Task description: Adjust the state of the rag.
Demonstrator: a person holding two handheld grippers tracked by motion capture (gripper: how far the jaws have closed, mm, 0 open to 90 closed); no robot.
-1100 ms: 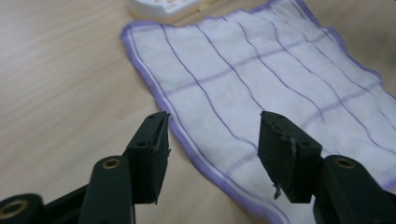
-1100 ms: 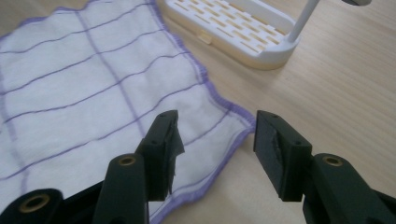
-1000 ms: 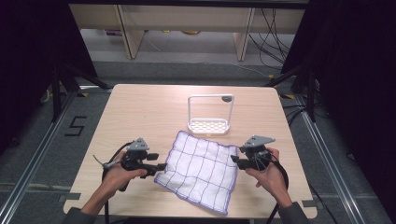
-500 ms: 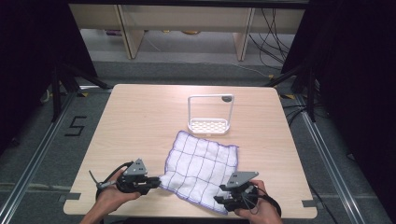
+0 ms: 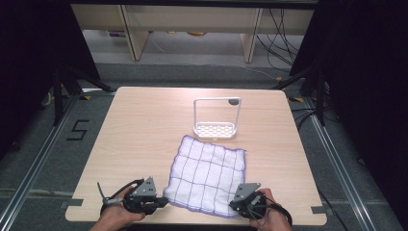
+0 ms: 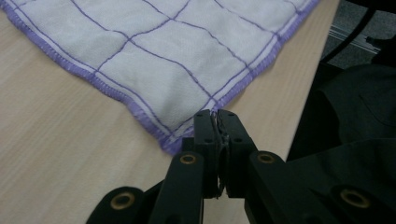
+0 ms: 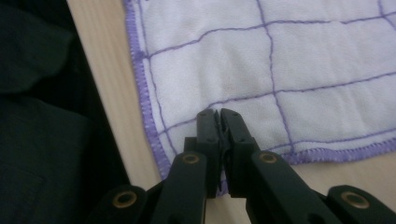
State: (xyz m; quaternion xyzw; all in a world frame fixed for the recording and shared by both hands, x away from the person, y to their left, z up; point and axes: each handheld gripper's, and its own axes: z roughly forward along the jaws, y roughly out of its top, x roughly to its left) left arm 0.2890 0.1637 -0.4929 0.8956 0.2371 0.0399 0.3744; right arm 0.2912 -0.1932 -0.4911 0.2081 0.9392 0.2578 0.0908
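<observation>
A lab or test bay set up for recording, not a home. Pale wood counter (image 5: pixel 144 125) standing alone on grey floor (image 5: pixel 43 144), framed by metal rails (image 5: pixel 337 163) along both sides. Black curtains (image 5: pixel 33 48) hung left and right, closing off the space. Floor marked with a black "5" (image 5: pixel 78 130) in tape beside the counter. Loose cables (image 5: pixel 284 29) trailing across the floor at the back. Plain light-wood shelving legs (image 5: pixel 130 33) behind, nothing domestic around. Black tripod-like stand legs (image 5: pixel 72 82) at the far corners.
</observation>
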